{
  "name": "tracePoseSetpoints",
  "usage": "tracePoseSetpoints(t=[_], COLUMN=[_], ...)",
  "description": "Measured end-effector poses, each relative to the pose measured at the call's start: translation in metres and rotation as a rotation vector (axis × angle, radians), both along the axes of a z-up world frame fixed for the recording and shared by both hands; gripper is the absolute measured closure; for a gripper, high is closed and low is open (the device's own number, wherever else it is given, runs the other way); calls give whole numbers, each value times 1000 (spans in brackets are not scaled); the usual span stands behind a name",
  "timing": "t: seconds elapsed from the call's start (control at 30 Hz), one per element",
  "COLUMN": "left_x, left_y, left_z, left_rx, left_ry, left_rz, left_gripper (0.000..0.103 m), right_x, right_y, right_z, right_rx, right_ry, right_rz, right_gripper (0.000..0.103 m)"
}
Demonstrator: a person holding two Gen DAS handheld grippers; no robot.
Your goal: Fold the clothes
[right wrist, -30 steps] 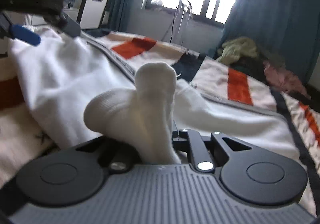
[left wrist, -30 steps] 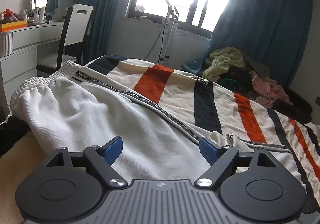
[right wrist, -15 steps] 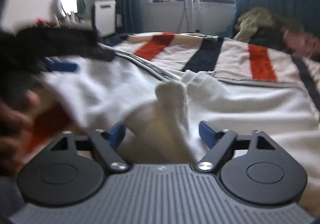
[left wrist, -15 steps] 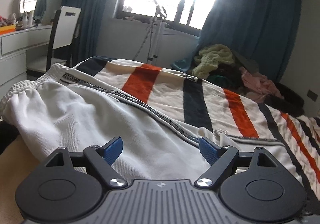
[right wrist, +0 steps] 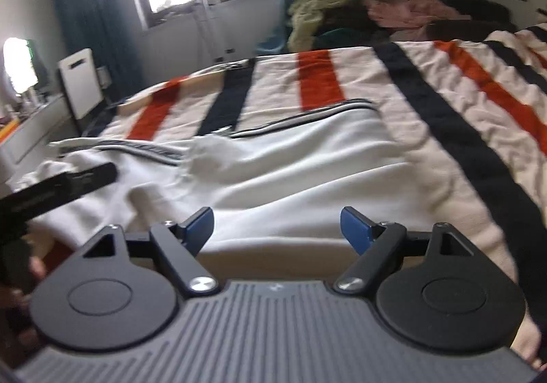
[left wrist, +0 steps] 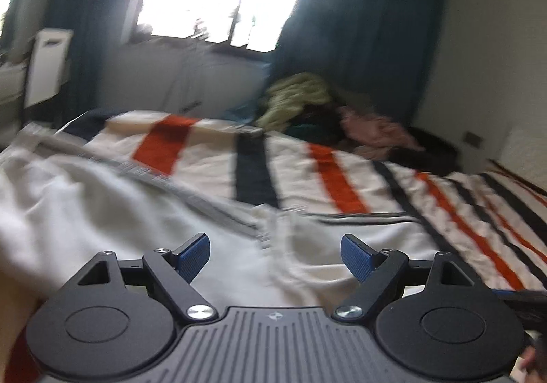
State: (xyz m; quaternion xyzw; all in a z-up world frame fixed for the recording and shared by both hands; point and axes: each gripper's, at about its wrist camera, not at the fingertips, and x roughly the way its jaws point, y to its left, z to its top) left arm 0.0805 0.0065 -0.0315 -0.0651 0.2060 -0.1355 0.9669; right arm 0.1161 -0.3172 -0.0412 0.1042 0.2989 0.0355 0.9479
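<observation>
My left gripper point(left wrist: 275, 254) is wide open and holds nothing. My right gripper point(right wrist: 277, 229) just let go of the white pants point(right wrist: 307, 171), so it is wide open and empty too. That fold is laid down. The soft, wrinkly pants lie mid-frame on the striped bed point(right wrist: 454, 116).

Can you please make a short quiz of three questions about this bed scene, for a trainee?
1. True or false: the right tongs grip the white garment.
2. What lies under the garment? A) striped blanket B) bare floor C) desk
3. Where is the pile of clothes: near the tongs or at the far end of the bed?

Key: 1 false, both tongs stand open and empty; 2 A; 3 far end.
</observation>
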Motion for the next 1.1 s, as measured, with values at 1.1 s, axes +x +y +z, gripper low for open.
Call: tracePoseSetpoints(t=[1.1], left_x=[137], left_y=[-29], left_z=[2], left_rx=[-63], left_ry=[294], left_rz=[-67], left_gripper=[14], right_x=[40], right_y=[-41], right_z=[-21], right_rx=[188], right_ry=[95], right_rz=[-142], right_gripper=[20])
